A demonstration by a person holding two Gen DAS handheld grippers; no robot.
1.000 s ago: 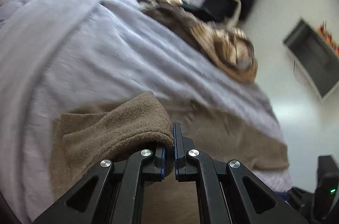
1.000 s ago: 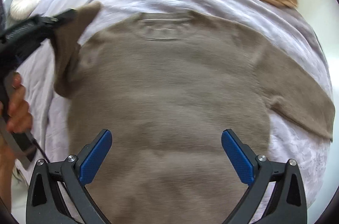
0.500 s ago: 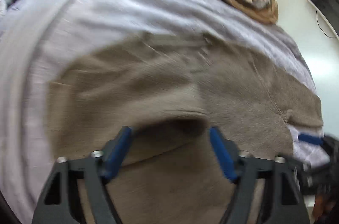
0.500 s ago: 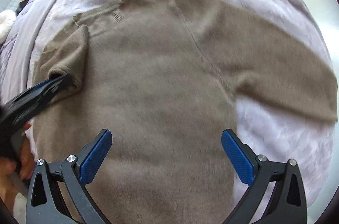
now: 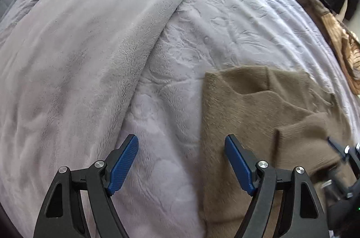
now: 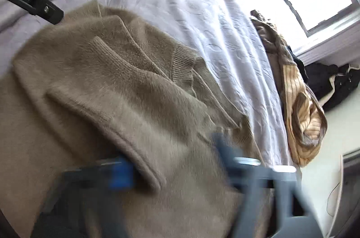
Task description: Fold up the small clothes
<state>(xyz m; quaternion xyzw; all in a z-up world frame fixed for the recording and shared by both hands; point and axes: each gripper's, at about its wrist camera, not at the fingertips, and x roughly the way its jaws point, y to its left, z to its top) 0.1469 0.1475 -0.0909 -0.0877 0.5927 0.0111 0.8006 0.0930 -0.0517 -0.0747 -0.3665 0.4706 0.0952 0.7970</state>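
The left tongs [image 5: 181,162] are held spread above the bed [image 5: 94,53], clear of the brown sweater [image 5: 254,109] laid flat there for folding, while the blurred right tongs [image 6: 175,172] cannot be judged.

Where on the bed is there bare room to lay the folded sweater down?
Bare bedspread runs from the grey blanket's folded edge to the brown sweater, and beyond it to the striped clothes pile at the far edge. The open left gripper hovers there. It is crowded around the sweater, where the right gripper works.
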